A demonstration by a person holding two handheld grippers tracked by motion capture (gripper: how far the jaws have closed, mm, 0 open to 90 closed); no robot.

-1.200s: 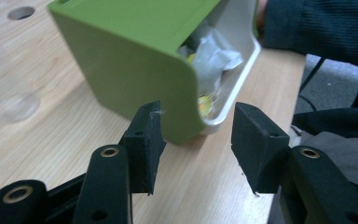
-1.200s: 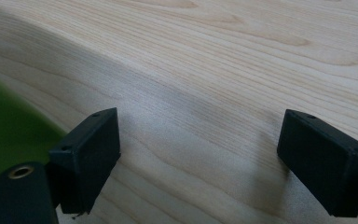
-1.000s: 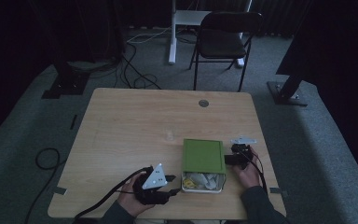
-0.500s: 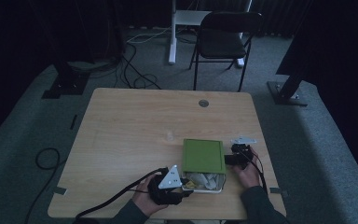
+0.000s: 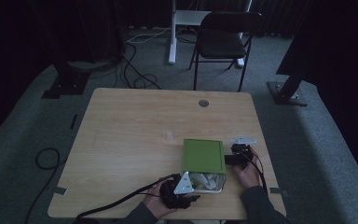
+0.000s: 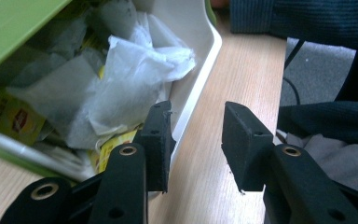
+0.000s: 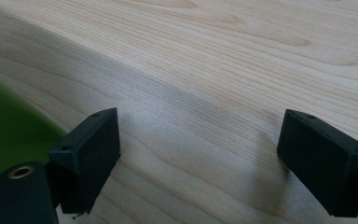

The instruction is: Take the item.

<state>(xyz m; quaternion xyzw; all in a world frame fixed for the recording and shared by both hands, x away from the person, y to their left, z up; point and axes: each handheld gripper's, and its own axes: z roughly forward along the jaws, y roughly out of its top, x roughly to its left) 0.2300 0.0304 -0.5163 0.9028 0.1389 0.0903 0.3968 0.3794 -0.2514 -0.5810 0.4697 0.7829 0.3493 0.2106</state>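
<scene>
One wooden table [image 5: 135, 140]. One green box [image 5: 203, 156] lies between the two tongs, the left tongs [image 5: 186, 193] at its open end and the right tongs [image 5: 229, 158] just beside its far side. It holds a heap of tea bags [image 6: 121, 88], too crumpled to count. One chair [image 5: 223, 42] stands well beyond both.

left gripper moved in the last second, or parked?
Yes. In the high view the left gripper has slid right along the table's near edge, up to the open end of the green box.
</scene>
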